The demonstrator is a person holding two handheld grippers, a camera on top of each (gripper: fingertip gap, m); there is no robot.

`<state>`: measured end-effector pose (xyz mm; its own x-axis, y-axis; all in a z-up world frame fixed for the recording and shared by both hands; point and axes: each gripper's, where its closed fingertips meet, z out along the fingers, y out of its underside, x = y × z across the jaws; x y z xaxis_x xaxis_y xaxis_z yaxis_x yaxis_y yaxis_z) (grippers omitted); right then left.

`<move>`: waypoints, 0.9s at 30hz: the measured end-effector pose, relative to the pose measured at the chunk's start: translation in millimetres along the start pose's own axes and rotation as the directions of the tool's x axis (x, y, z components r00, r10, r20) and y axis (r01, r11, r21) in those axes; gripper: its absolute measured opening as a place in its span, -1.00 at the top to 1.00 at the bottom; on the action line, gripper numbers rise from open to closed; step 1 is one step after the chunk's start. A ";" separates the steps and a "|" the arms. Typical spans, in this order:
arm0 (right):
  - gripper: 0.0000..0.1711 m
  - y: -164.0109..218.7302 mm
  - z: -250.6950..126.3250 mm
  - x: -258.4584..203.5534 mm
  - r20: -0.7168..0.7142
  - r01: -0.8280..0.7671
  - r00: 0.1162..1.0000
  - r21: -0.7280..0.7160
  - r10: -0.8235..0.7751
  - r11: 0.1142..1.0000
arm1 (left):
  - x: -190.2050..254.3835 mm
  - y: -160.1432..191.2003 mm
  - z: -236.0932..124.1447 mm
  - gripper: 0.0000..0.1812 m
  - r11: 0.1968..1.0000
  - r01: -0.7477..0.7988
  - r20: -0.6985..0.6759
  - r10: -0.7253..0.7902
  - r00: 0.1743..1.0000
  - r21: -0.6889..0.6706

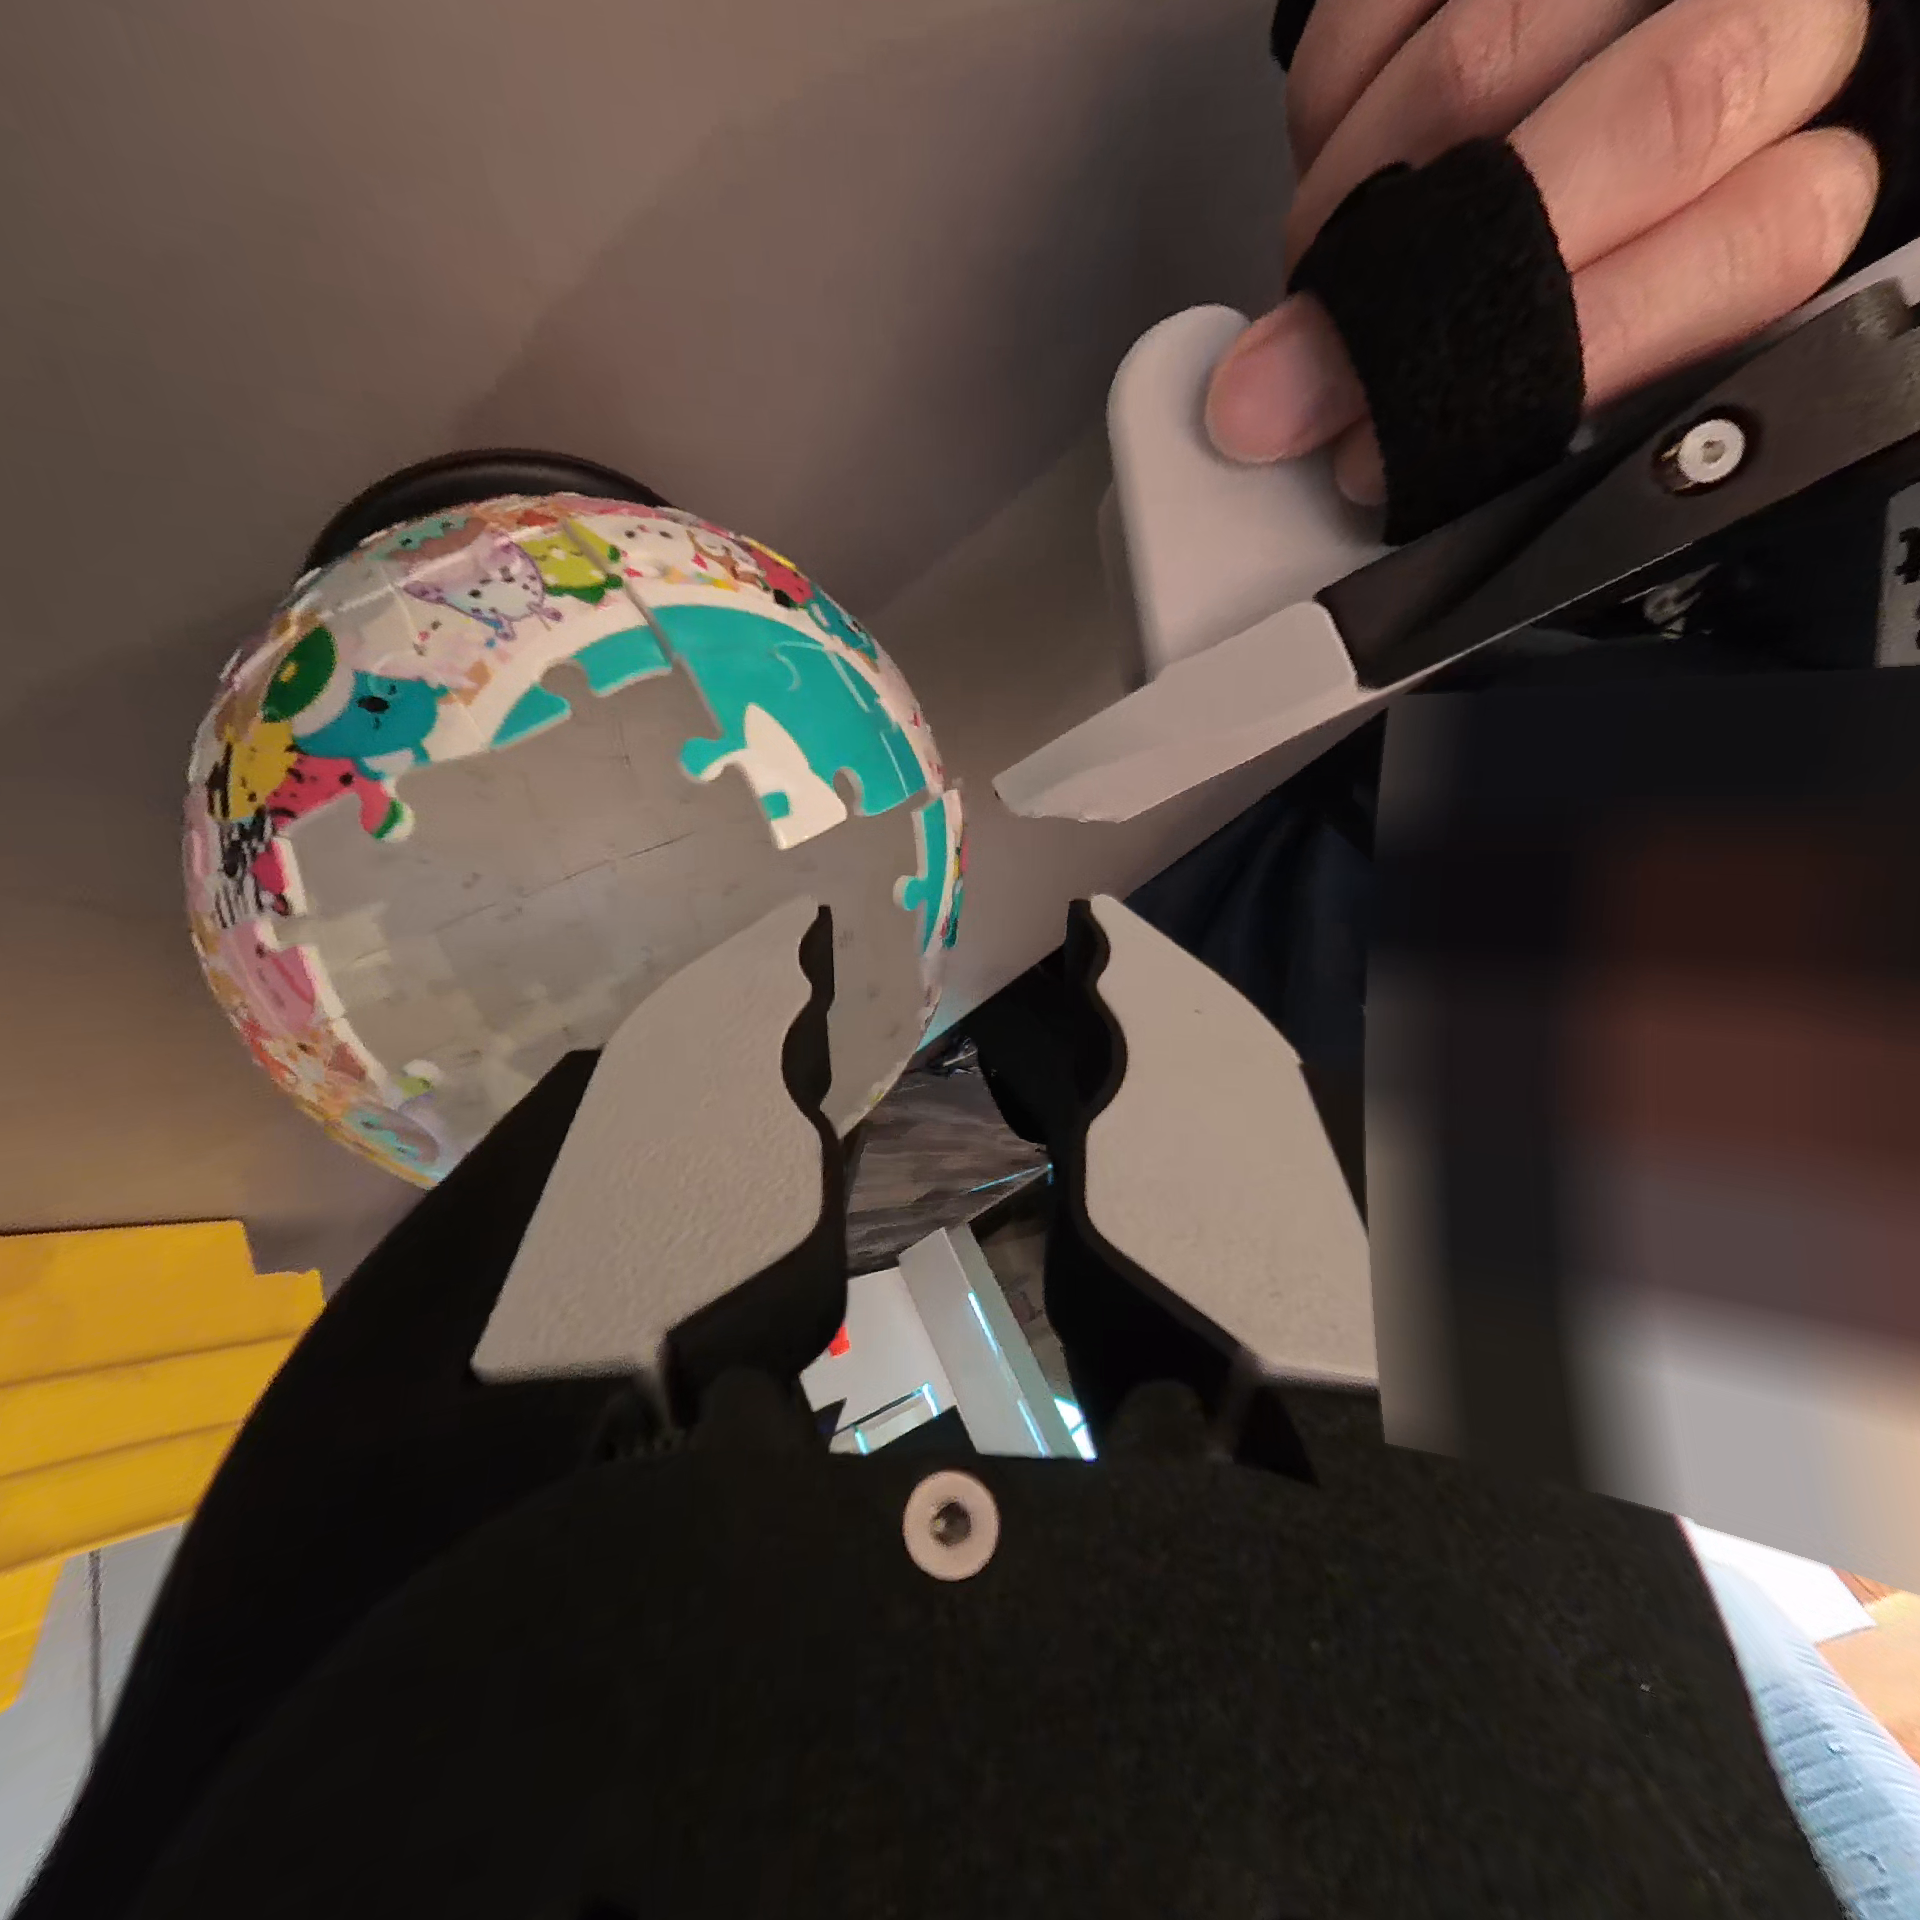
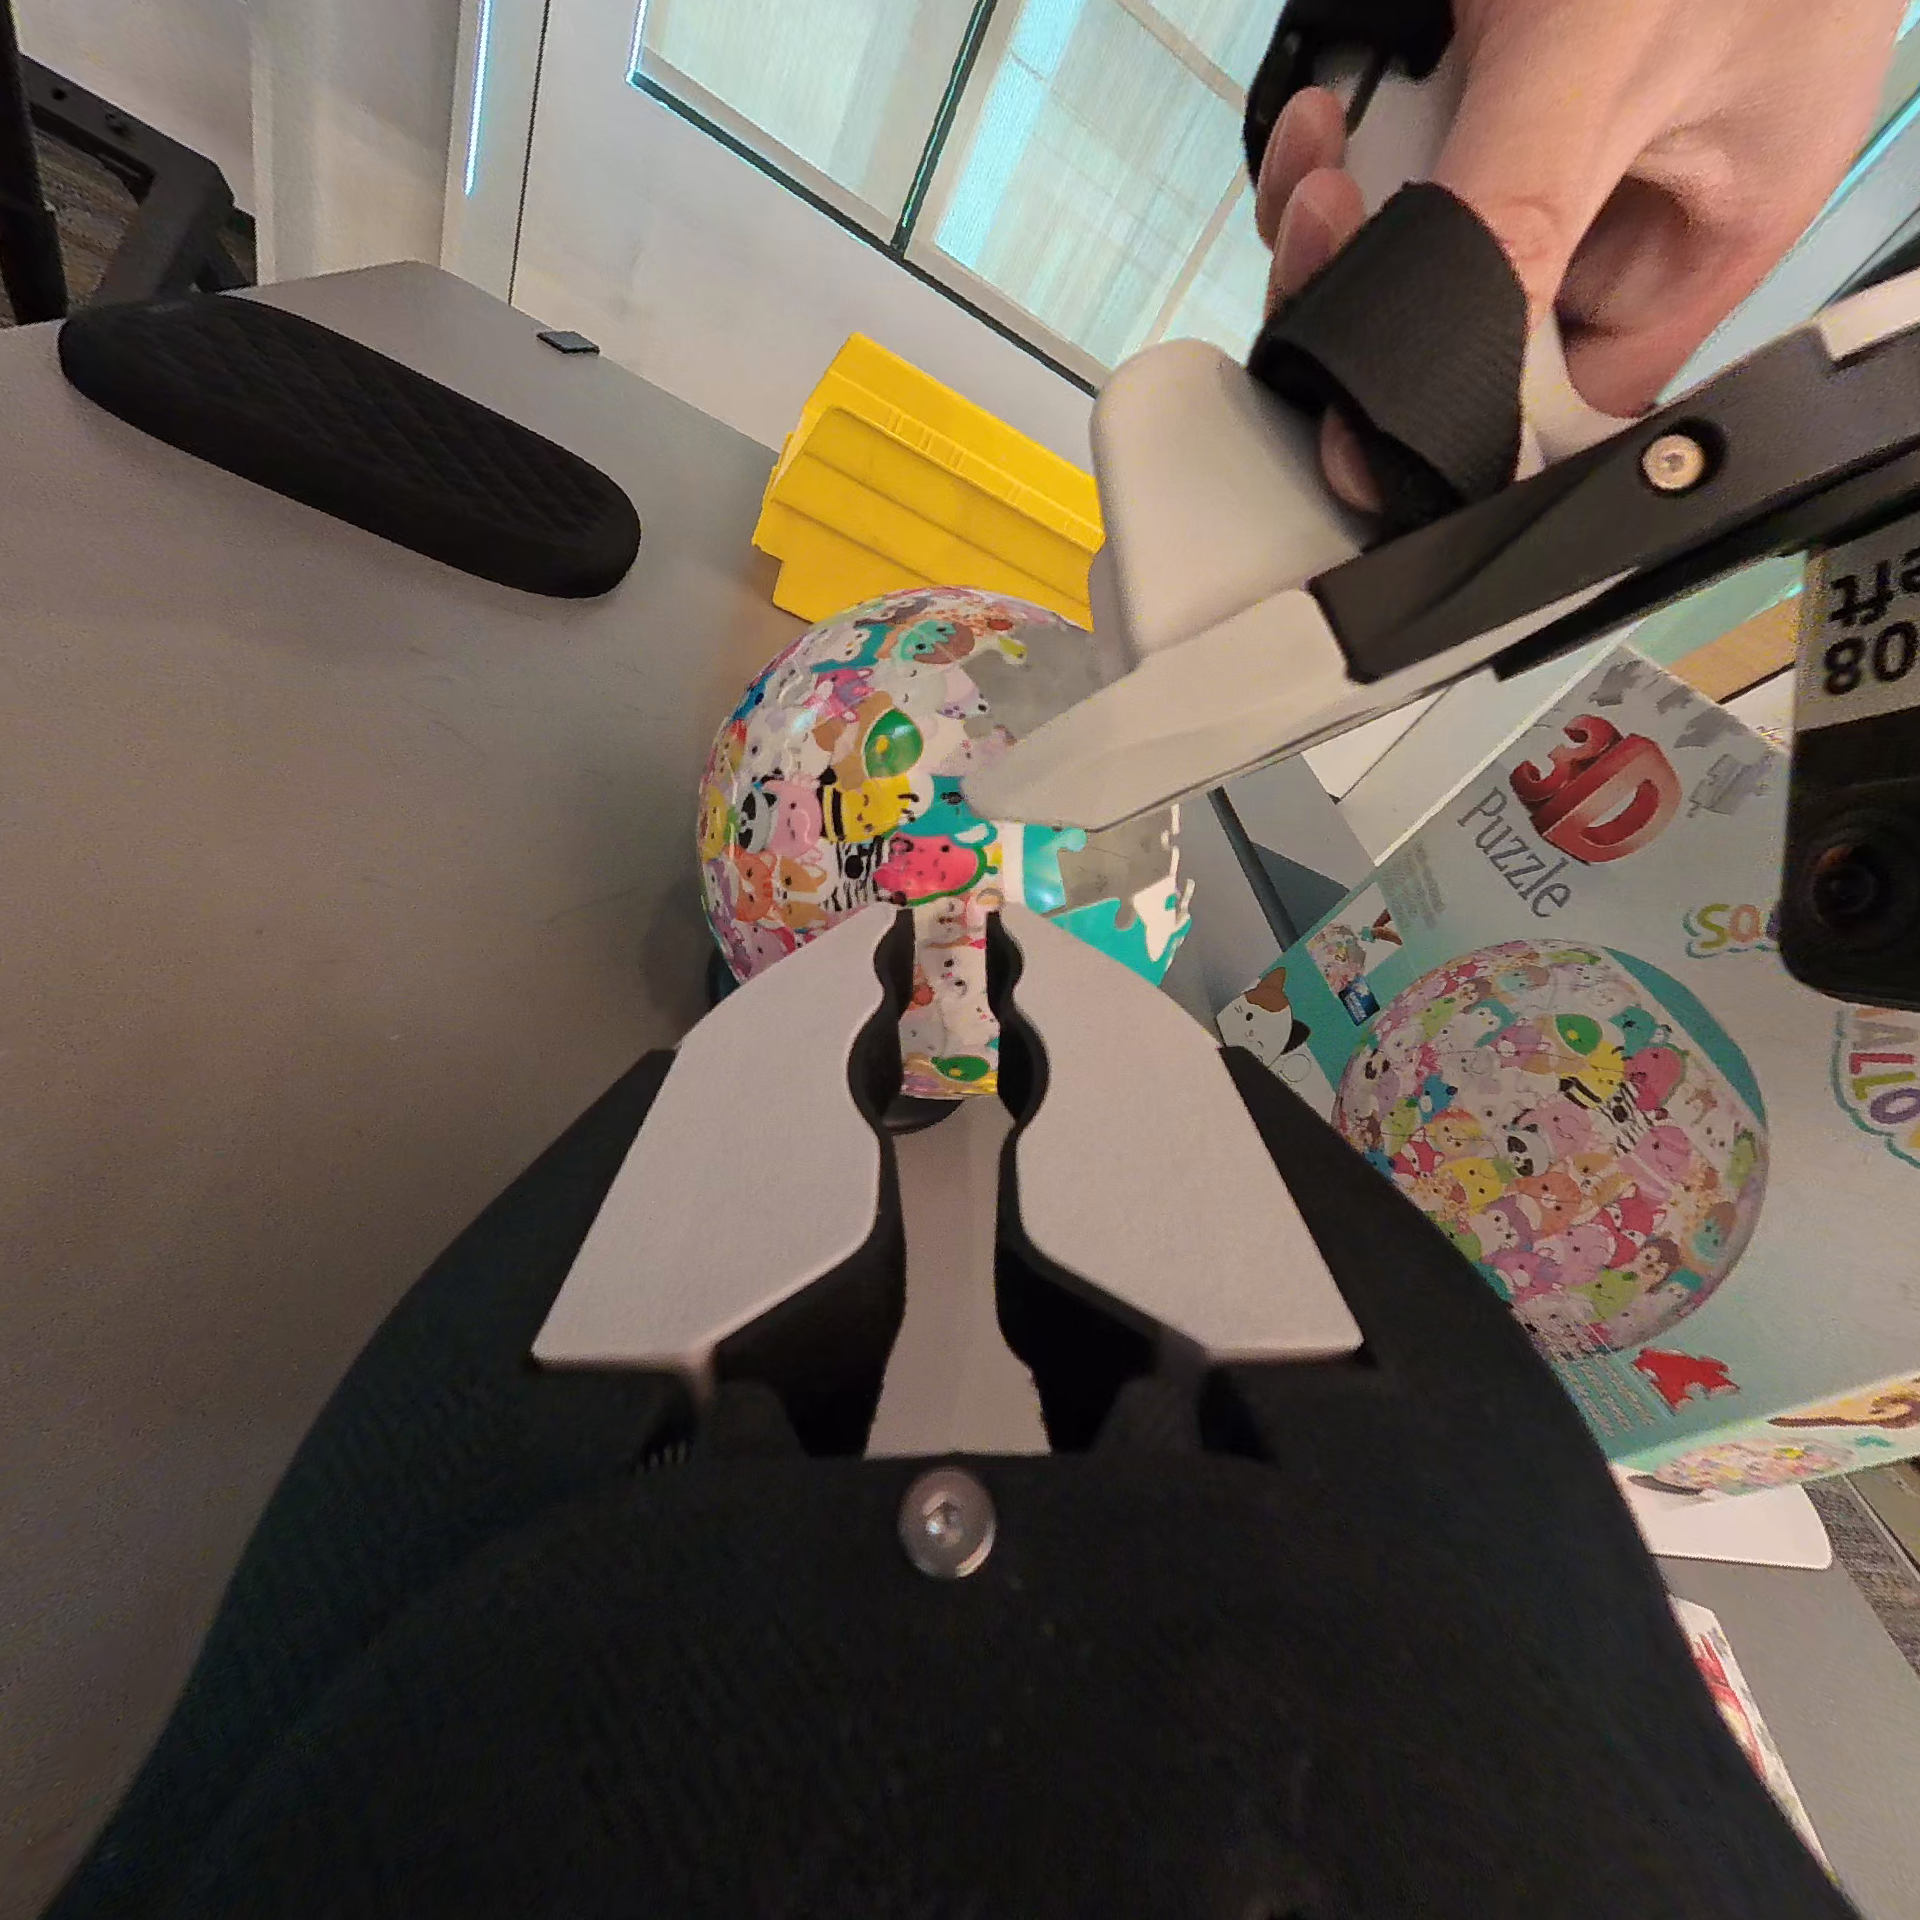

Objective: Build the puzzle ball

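Right gripper (image 2: pixel 948 914) clamped narrow on colourful puzzle piece (image 2: pixel 948 1003), centre frame. Left gripper (image 1: pixel 951 914) gaped empty, lower centre. Beyond, half-built puzzle ball (image 1: pixel 566 821) sat on grey worktop (image 2: pixel 312 779), mid-frame; yellow bins (image 2: pixel 925 499) behind, puzzle box (image 2: pixel 1558 1091) right.

At upper left of your right wrist view, a black padded armrest (image 2: pixel 343 442) lies over the grey tabletop (image 2: pixel 260 831). Stacked yellow bins (image 2: pixel 925 499), possibly three, sit at centre top.
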<state>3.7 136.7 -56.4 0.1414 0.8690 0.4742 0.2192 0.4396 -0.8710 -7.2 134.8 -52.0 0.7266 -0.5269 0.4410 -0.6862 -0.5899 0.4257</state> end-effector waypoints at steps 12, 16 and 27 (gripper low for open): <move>0.83 -1.1 -0.6 1.6 -0.005 0.001 1.000 0.004 -0.001 1.000 | -1.2 -3.8 -9.9 0.44 0.998 -0.016 0.065 0.012 0.998 0.066; 0.83 -1.3 -0.8 2.0 -0.008 0.004 1.000 0.004 -0.004 1.000 | 4.8 -5.2 -17.5 0.45 0.995 -0.035 0.075 0.028 0.997 0.091; 0.71 -4.7 -18.8 21.4 -0.122 0.003 0.993 0.038 0.002 0.999 | 71.9 46.6 -79.5 0.49 0.806 -0.378 0.278 0.275 0.920 0.455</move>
<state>23.8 149.0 -39.7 0.2582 0.8358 0.4846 0.1832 0.4502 -0.8739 10.3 118.1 62.4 0.4901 -0.8171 0.3035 -0.8118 -0.5547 -0.1826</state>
